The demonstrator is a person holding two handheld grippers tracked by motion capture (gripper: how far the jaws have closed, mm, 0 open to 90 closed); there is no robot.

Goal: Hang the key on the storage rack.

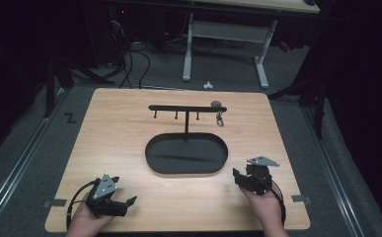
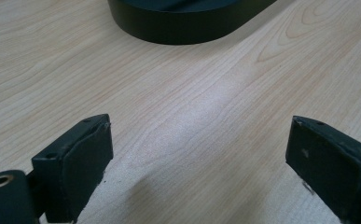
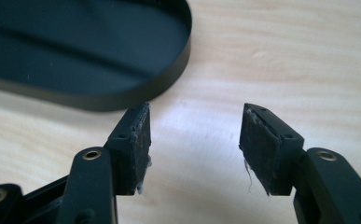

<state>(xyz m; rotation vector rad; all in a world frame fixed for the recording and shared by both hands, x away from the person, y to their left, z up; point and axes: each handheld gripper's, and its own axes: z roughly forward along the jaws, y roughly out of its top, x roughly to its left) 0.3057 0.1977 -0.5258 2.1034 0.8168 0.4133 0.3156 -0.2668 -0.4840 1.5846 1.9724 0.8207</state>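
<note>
Keychain (image 1: 219, 118): 1, on 4-hook rack (image 1: 186, 108).

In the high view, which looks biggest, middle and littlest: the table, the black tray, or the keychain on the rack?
1. Table: biggest.
2. Tray: middle.
3. Keychain: littlest; it hangs farthest from the camera, but the gap is plain.

table top (image 1: 129, 148): no print or label I can read
black stand tray (image 1: 186, 154): no brand, no number
my pads (image 3: 138, 144): bare, no marking
floor left of table: black Z-shaped tape mark (image 1: 70, 118), not lettering as far as I can tell
</note>
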